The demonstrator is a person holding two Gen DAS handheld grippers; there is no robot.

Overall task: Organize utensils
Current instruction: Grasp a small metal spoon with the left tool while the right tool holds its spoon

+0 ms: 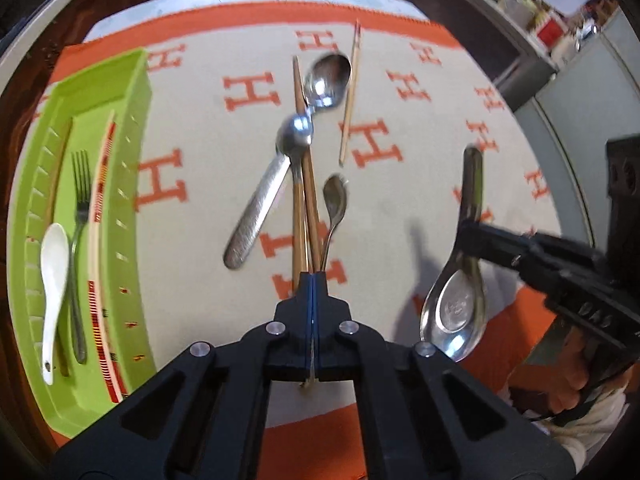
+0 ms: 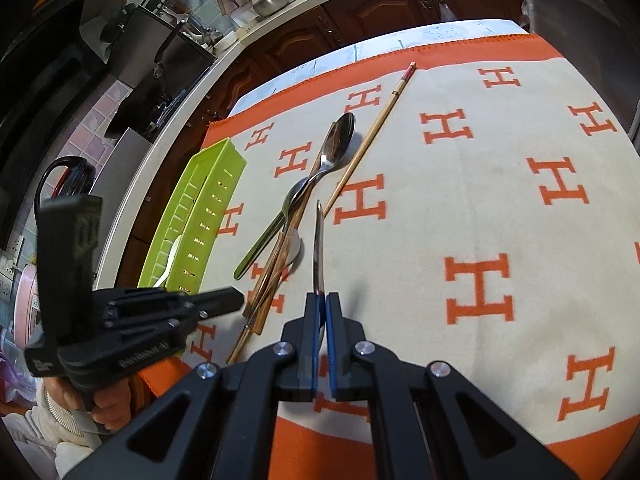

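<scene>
Both grippers are working over a cream, orange-bordered H-patterned cloth (image 2: 500, 208) beside dark wooden kitchen cabinets (image 2: 360, 20): the left gripper (image 1: 313, 280) is pinching a small steel teaspoon (image 1: 334, 204), the right gripper (image 2: 321, 300) is clamping a steel soup spoon (image 1: 456, 300).

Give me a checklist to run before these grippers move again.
1. Right gripper shut on the soup spoon: ok.
2. Left gripper shut on the small spoon alone: cannot tell; the brown chopsticks run into the jaws too.
3. Chopsticks free to lift: not ok; a big spoon lies across them.
4. Green tray has bare floor left: ok.
</scene>
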